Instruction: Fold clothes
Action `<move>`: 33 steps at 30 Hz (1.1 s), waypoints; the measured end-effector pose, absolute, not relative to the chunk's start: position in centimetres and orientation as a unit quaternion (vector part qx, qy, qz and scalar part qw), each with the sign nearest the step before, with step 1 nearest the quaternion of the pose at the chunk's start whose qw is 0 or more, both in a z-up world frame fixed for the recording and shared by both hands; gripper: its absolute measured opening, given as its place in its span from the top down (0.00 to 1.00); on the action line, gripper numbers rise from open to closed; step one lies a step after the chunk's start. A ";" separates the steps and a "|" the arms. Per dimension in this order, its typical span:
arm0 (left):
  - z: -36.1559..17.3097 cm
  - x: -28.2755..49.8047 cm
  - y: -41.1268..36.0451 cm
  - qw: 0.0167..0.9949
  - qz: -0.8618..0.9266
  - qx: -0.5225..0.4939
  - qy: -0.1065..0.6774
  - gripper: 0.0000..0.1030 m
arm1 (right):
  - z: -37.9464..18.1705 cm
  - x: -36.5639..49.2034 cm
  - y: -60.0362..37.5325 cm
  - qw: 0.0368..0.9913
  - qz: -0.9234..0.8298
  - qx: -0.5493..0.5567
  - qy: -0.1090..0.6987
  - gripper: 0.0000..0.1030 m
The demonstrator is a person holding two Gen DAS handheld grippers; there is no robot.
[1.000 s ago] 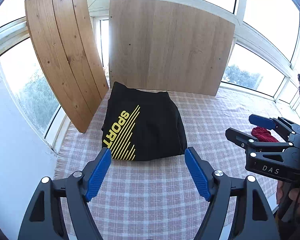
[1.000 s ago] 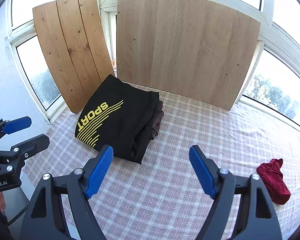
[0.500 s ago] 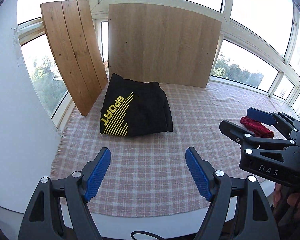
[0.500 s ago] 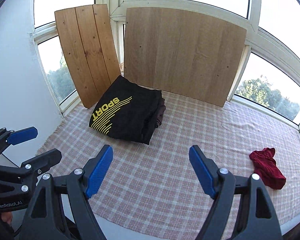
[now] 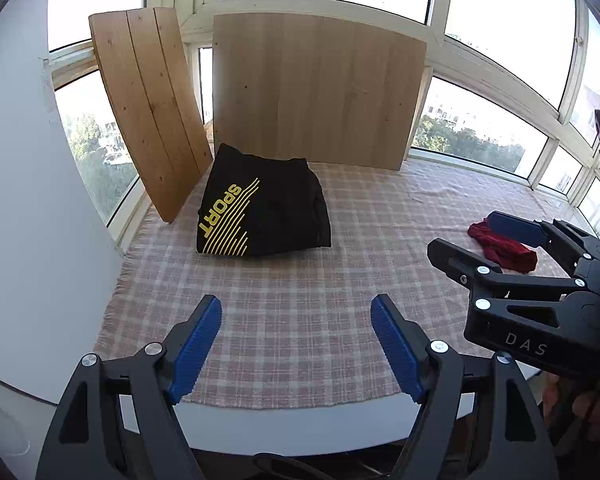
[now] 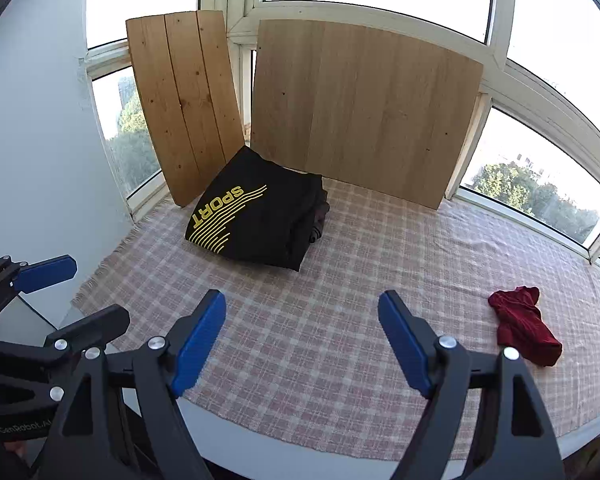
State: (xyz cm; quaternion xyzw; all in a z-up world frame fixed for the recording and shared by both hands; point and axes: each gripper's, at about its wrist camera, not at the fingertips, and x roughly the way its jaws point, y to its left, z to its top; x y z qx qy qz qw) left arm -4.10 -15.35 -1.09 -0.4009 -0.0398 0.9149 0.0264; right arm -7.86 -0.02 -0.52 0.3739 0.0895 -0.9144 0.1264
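Shirt [image 6: 525,327], red and crumpled, lies near the bench's [image 6: 340,360] right edge, long axis running away from me; my right claw [image 6: 302,344] is nearer, left claw [image 5: 296,346] farther; both gape empty.

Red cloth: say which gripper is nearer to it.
Right. The right gripper hangs open beside the red cloth, which lies off to its right; the left gripper sits farther away, beyond the right one.
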 end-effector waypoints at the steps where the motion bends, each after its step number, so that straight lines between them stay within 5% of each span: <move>1: -1.0 -3.9 -15.2 0.026 0.916 -0.399 -0.039 0.27 | -0.5 -7.6 0.1 0.126 -0.915 0.373 0.088 0.24; 20: -1.8 -3.5 -17.0 -0.106 0.916 -0.388 -0.003 0.26 | 0.1 -6.8 2.8 0.052 -0.928 0.359 0.091 0.24; 33: -1.6 -3.8 -16.2 -0.082 0.917 -0.389 -0.004 0.26 | 0.0 -6.5 3.3 0.051 -0.927 0.361 0.088 0.24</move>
